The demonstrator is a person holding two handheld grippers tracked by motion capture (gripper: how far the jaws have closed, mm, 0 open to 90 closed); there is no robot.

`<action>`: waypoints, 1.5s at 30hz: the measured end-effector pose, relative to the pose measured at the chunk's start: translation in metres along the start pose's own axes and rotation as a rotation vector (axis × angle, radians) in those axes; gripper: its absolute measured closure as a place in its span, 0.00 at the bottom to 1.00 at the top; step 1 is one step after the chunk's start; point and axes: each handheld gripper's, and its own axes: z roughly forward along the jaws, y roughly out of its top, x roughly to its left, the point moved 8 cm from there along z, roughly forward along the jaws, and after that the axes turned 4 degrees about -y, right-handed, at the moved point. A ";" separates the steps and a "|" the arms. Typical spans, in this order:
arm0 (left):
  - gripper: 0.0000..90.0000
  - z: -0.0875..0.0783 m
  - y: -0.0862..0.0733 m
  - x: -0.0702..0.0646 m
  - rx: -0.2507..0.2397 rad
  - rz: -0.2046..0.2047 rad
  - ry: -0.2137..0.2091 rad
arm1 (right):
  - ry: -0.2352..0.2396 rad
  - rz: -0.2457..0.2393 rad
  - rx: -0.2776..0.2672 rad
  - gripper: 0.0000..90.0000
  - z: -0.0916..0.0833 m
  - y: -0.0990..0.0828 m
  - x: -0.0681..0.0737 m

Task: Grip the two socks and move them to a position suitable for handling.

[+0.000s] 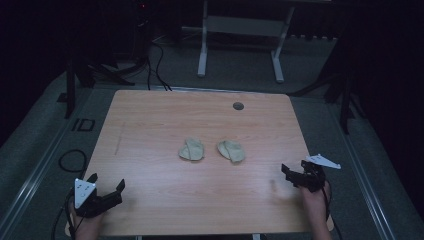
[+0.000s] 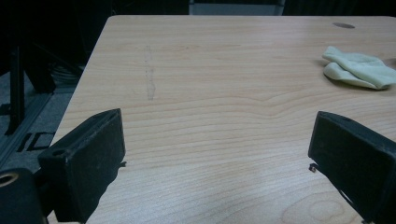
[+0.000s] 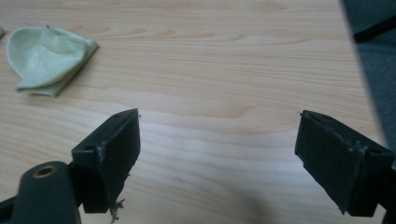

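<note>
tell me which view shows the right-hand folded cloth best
The right gripper view: the right-hand folded cloth is near and sharp, with its pale green layers and folded edge plain. In the high view it is small and dim, lying beside the other cloth. The left gripper view has one cloth at its right edge; which one is unclear.

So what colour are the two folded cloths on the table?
Pale yellowish green cloths, clearest in the right gripper view.

A white-legged stand (image 1: 240, 45) and possibly cables (image 1: 155, 65) behind the table (image 1: 150, 210).
</note>
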 end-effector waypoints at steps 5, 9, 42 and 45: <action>0.04 -0.001 0.000 0.001 -0.003 -0.004 -0.003 | 0.057 -0.032 0.053 0.16 0.016 0.005 0.026; 0.04 -0.001 0.000 0.001 0.000 0.000 -0.007 | 0.088 -0.069 0.076 0.16 0.027 0.011 0.046; 0.04 0.001 -0.001 -0.002 0.013 0.016 -0.020 | 0.190 -0.289 0.219 0.37 0.109 0.055 0.174; 0.04 0.000 -0.001 -0.001 0.011 0.012 -0.020 | 0.172 -0.339 0.239 0.39 0.118 0.054 0.181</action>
